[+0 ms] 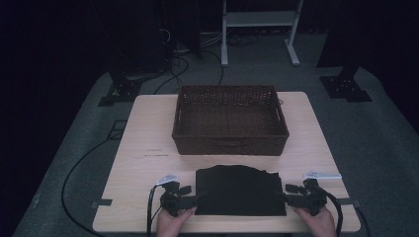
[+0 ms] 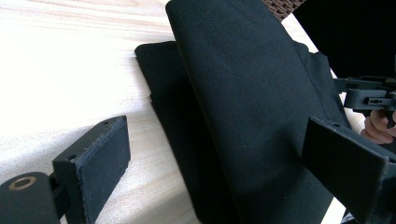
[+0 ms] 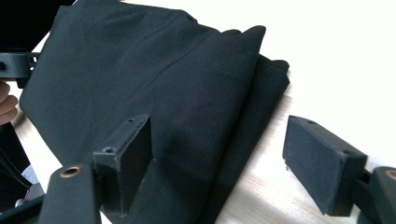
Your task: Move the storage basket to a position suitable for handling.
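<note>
Overhead, the high view takes in the whole pale wooden desk (image 1: 148, 128), with a folded black cloth (image 1: 239, 190) lying flat near its six o'clock edge and a dark brown woven rectangular basket (image 1: 230, 120) just beyond it at twelve o'clock, standing a little apart from the cloth. From that height the cloth reads as one flat dark patch with a ragged far edge. The left gripper (image 1: 190, 199) sits at the cloth's nine o'clock side and the right gripper (image 1: 291, 197) at its three o'clock side, each in a hand entering from six o'clock, but how the jaws stand is too small to judge there.

The two gripper views supply that detail. In the left gripper view the cloth (image 2: 243, 107) shows as several stacked folds with a rounded top fold, and the left gripper (image 2: 219, 158) has its jaws wide apart, one over bare wood and the other over the cloth, pressing on nothing. The far gripper and some fingers show at three o'clock. In the right gripper view the right gripper (image 3: 219, 158) likewise straddles the cloth's (image 3: 154, 84) layered edge with jaws spread wide, one pad over the fabric, the other over the desk, gripping nothing.
</note>
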